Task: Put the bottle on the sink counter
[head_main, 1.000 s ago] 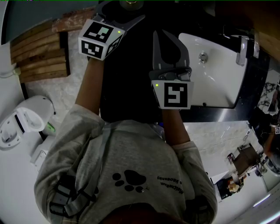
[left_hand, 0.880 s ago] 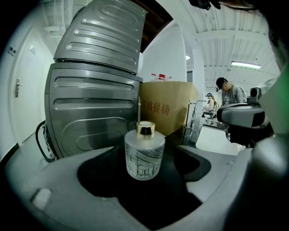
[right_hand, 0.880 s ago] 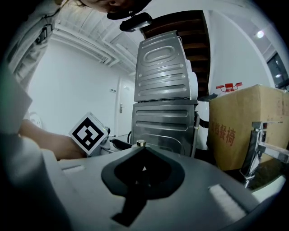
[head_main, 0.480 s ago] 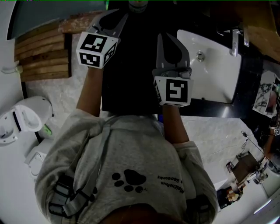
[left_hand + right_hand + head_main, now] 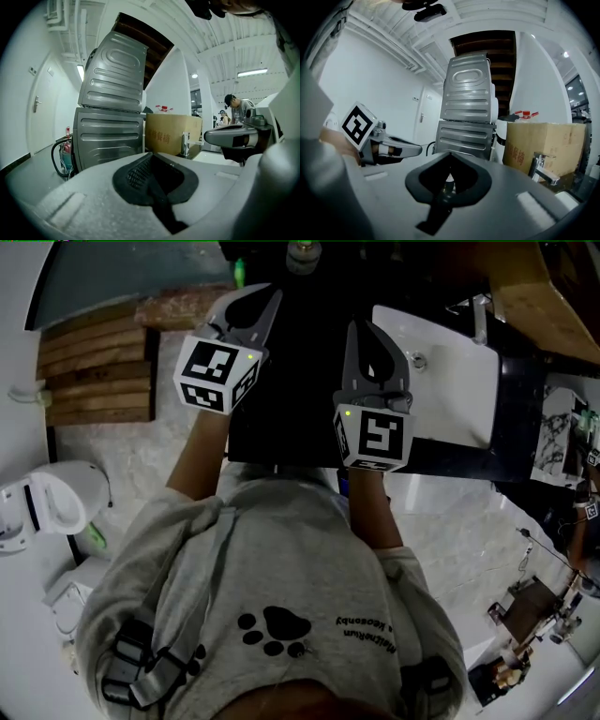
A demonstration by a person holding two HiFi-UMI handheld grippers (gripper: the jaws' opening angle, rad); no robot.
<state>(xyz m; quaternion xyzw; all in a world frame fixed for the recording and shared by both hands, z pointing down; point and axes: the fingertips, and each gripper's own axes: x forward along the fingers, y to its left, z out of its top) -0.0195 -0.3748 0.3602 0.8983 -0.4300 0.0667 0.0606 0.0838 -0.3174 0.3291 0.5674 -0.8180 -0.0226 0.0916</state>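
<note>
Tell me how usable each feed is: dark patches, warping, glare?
Head view: dim, the black counter swallows detail beside the brighter white sink. Left gripper view: heavy fisheye bending, bright ceiling lights; the left claw, just closed on nothing, fills the foreground. Right gripper view: same warping, black corners, right claw shut, dim.

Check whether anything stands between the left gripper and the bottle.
Nothing visible does. What looks like the bottle, cut off at the head view's top edge, stands just beyond the left gripper, apparently on the dark counter. That gripper's jaws have just closed, with nothing between them.
</note>
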